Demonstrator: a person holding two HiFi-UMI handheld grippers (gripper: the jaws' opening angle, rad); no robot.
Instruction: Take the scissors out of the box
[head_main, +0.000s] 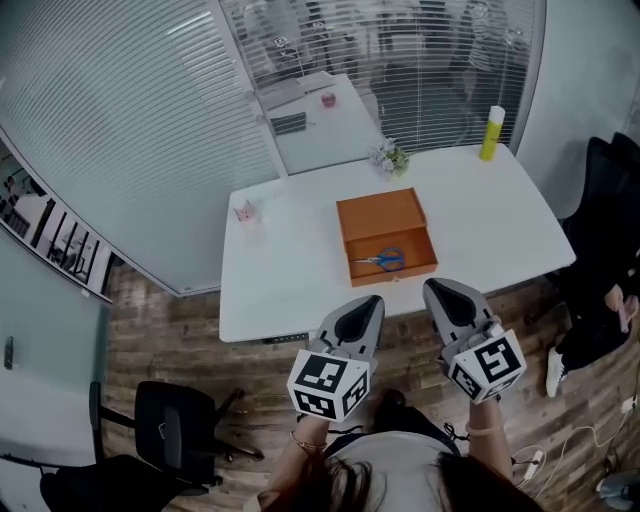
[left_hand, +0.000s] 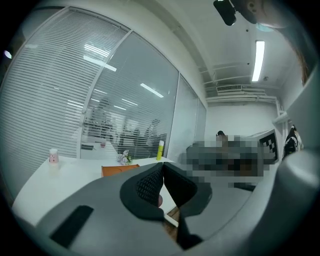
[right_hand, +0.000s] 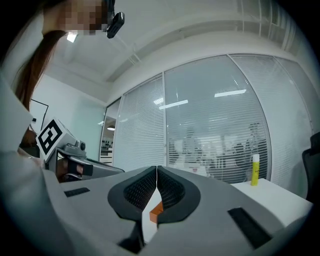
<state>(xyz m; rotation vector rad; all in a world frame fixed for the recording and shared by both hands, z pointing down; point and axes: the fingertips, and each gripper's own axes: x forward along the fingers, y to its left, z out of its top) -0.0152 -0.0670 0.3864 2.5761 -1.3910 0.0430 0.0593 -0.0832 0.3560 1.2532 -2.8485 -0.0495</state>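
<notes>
An open orange box (head_main: 388, 237) lies on the white table (head_main: 290, 270), its lid flat behind the tray. Blue-handled scissors (head_main: 381, 261) rest inside the tray. My left gripper (head_main: 368, 301) and right gripper (head_main: 436, 289) hover side by side just short of the table's near edge, both shut with nothing between the jaws. The left gripper view shows the orange box (left_hand: 120, 169) beyond the closed left gripper (left_hand: 161, 166). A corner of that box (right_hand: 156, 210) peeks through below the right gripper (right_hand: 157, 170) in the right gripper view.
A yellow glue bottle (head_main: 491, 133) stands at the table's far right, a small flower bunch (head_main: 389, 157) at the back, a little pink-and-white cup (head_main: 244, 211) at the left. A black chair (head_main: 170, 430) is on the wooden floor at left; a seated person (head_main: 605, 290) is at right.
</notes>
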